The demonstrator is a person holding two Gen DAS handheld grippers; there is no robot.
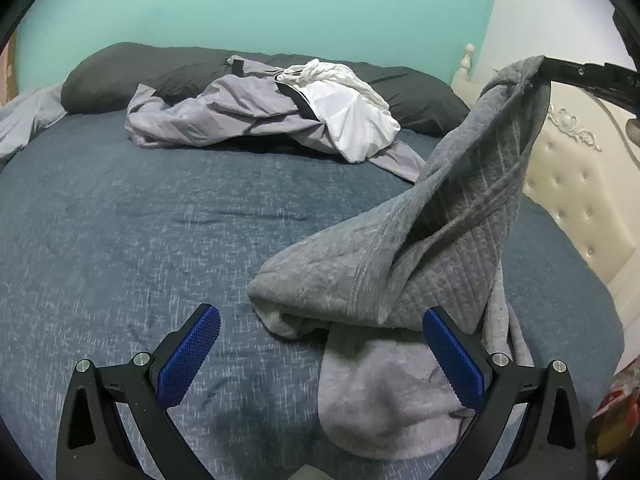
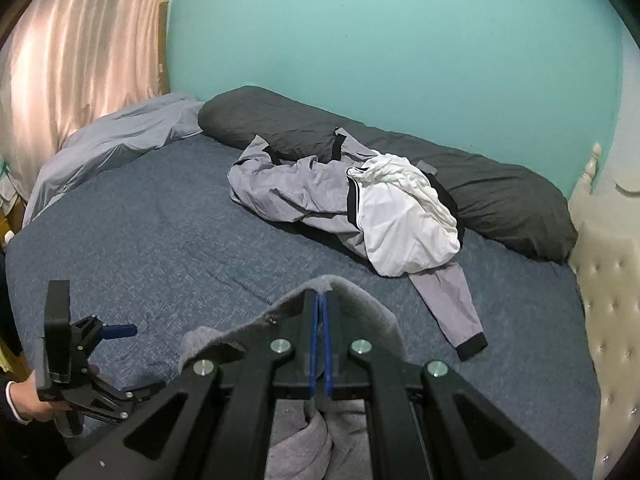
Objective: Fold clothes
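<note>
A grey quilted garment [image 1: 420, 264] hangs from my right gripper [image 1: 538, 70], which is shut on its edge at the upper right of the left wrist view. The lower part of the garment rests bunched on the blue bedsheet [image 1: 140, 240]. In the right wrist view the right gripper [image 2: 321, 298] has its blue pads pressed together on the grey garment [image 2: 360, 300], which drapes over its fingers. My left gripper [image 1: 320, 336] is open just above the sheet, with the garment's pale lower fold near its right pad. That left gripper [image 2: 120, 330] shows low on the left, held by a hand [image 2: 20, 400].
A grey and white jacket [image 2: 340, 196] lies crumpled at the far side of the bed, against a long dark pillow [image 2: 500, 192]. A cream tufted headboard [image 2: 608, 320] stands on the right. A pale grey blanket [image 2: 112, 140] and a pink curtain [image 2: 80, 40] are at the left.
</note>
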